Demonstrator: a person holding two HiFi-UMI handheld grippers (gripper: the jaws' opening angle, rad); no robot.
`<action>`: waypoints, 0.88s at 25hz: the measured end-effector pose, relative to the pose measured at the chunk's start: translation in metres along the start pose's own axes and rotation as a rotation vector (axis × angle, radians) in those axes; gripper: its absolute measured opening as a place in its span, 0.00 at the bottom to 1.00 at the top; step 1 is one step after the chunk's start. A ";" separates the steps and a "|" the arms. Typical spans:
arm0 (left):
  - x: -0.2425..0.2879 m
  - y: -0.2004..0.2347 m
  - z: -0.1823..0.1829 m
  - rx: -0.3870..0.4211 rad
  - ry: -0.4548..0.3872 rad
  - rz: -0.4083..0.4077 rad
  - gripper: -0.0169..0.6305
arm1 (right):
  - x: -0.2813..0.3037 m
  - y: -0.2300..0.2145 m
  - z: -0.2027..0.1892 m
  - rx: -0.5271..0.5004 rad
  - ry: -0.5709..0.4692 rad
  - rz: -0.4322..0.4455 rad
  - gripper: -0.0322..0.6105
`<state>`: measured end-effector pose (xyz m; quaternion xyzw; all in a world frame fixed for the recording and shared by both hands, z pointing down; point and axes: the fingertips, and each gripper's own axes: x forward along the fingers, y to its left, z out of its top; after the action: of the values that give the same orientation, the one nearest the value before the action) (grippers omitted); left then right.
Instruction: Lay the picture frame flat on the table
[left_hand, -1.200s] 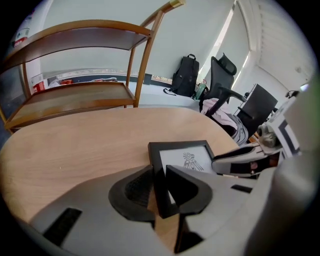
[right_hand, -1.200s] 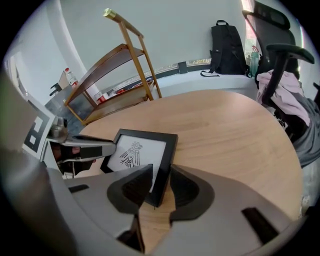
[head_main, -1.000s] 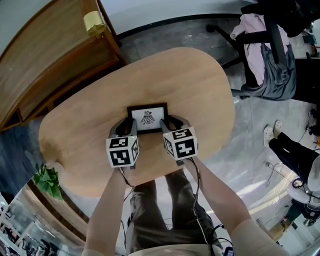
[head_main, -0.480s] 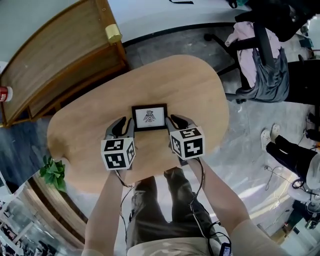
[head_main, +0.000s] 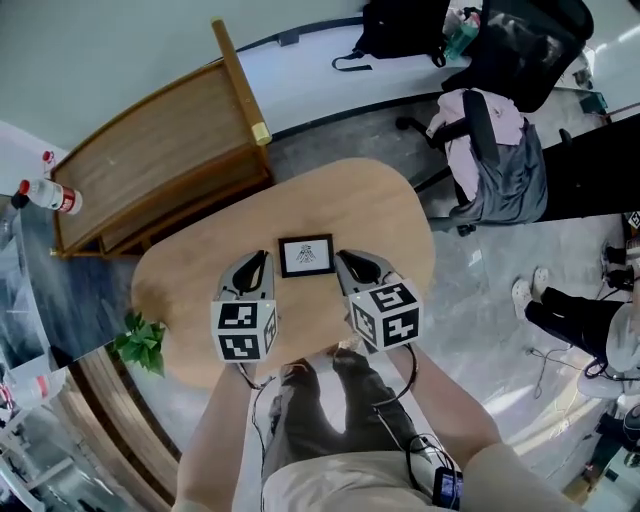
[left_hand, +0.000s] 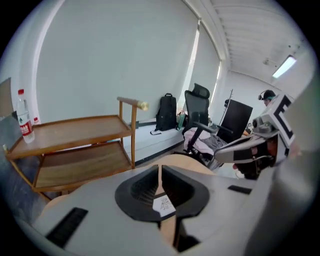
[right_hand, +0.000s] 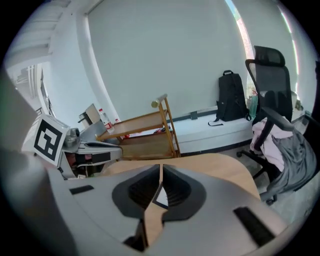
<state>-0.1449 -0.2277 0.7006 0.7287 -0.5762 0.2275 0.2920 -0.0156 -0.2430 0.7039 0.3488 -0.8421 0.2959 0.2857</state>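
Observation:
The black picture frame (head_main: 306, 256) with a white print lies flat on the oval wooden table (head_main: 380, 210), near its front edge. My left gripper (head_main: 260, 260) hangs just left of the frame, its jaws shut with nothing in them. On the frame's right, the right gripper (head_main: 345, 260) has its jaws closing to a thin slit, also with nothing between them. Neither touches the frame. A sliver of the frame (left_hand: 162, 205) shows below the shut jaws of the left gripper (left_hand: 159, 172), and a corner of the frame (right_hand: 161, 200) shows under the right gripper (right_hand: 161, 172).
A wooden two-shelf cart (head_main: 150, 170) stands behind the table at the left, with a water bottle (head_main: 45, 195) at its end. An office chair draped in clothes (head_main: 490, 150) is at the right. A small plant (head_main: 140, 340) sits at the table's left front. A person's legs (head_main: 570, 320) are at far right.
Both grippers have drawn back from the frame's sides and their jaws have gone from wide to closed. The head view has risen, so the table looks smaller.

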 end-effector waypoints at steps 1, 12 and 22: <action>-0.012 -0.004 0.014 0.002 -0.021 -0.001 0.06 | -0.014 0.007 0.012 -0.004 -0.020 0.006 0.06; -0.143 -0.039 0.117 0.166 -0.184 0.037 0.05 | -0.149 0.078 0.123 -0.156 -0.208 0.037 0.06; -0.257 -0.075 0.185 0.240 -0.340 0.023 0.05 | -0.259 0.128 0.184 -0.223 -0.368 0.069 0.06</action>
<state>-0.1326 -0.1608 0.3826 0.7797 -0.5941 0.1715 0.0988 -0.0099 -0.1886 0.3657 0.3340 -0.9191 0.1420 0.1537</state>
